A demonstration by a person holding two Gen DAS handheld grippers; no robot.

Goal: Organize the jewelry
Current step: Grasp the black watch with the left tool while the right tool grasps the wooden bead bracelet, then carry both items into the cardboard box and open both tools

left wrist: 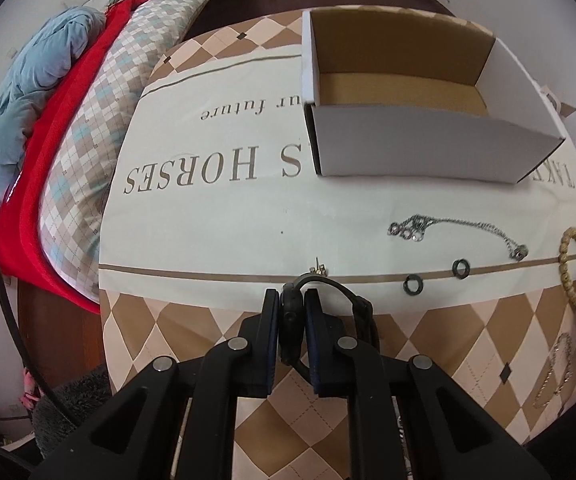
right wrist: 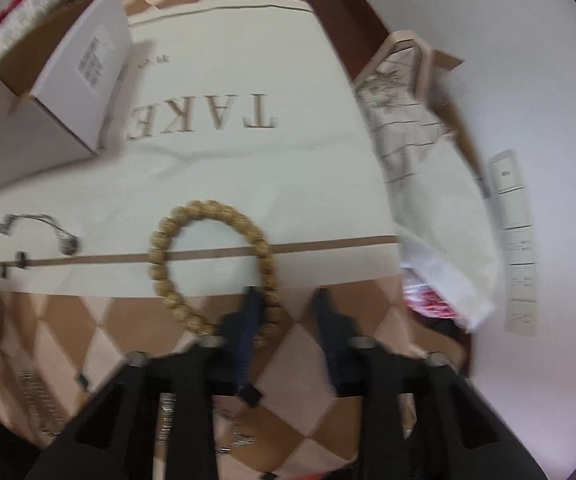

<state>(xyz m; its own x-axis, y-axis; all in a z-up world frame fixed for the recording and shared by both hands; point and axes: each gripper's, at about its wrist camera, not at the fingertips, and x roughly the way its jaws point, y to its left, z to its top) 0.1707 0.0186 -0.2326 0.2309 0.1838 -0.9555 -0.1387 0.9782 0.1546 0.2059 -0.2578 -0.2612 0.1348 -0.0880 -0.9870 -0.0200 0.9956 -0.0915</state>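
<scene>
The left gripper (left wrist: 291,312) has its fingers pinching a black wristwatch (left wrist: 290,322) just above the counter (left wrist: 208,216), the watch's strap looping off to the right. The right gripper (right wrist: 286,308) is blurred: its fingers stand spread, the left one over the rim of a wooden bead bracelet (right wrist: 208,260); contact is unclear. Farther off, a silver chain necklace (left wrist: 459,230) and an open cardboard box (left wrist: 415,136).
</scene>
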